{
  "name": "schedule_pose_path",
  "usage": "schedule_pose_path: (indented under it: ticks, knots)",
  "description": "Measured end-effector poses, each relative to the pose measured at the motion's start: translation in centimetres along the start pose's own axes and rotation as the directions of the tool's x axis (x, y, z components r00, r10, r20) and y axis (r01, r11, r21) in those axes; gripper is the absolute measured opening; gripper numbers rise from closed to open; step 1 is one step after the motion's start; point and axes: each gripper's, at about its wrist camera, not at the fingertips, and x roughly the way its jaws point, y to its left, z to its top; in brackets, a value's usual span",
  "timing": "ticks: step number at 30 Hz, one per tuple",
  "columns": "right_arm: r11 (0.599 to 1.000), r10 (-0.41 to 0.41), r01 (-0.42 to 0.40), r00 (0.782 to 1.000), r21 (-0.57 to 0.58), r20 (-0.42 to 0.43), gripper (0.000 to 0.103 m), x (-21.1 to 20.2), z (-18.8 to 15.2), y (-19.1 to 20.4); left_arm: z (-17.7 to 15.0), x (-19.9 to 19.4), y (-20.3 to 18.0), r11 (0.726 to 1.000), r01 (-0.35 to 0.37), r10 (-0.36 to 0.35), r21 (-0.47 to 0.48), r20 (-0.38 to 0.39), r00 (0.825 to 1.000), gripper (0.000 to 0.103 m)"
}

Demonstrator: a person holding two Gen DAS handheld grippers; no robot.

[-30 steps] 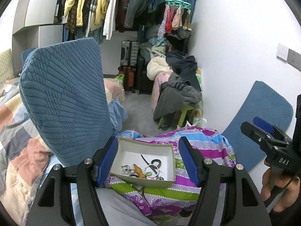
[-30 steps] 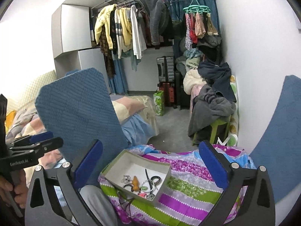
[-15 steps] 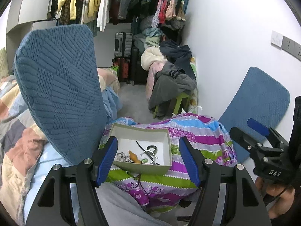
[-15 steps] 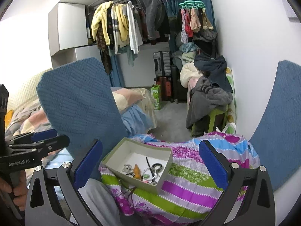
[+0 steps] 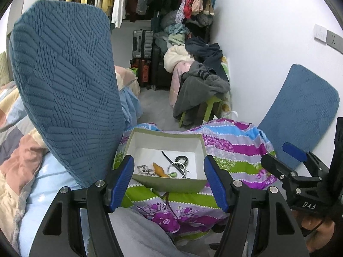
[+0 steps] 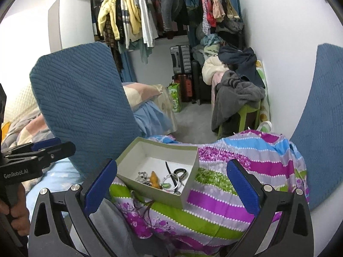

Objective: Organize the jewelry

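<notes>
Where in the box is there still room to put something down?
The box has bare white floor along its far wall and in its far left corner. The near side is crowded: silver chain, orange pendant, rings.

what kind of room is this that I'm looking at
Most likely a small, cluttered bedroom that doubles as a closet: clothes hang from a rail at the back, suitcases stand stacked beneath, and a patchwork quilt covers a bed on the left.
</notes>
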Motion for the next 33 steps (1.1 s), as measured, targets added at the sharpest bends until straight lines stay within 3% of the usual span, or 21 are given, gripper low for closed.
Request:
schedule_pose_path:
  ticks: [33]
  knots:
    - [0.999, -0.047, 0.047, 0.998, 0.008, -0.032, 0.103, 1.7, -1.7, -0.8, -1.3, 0.6, 0.9, 0.997, -0.07, 0.07, -0.037, -0.013, 0.997, 0.068]
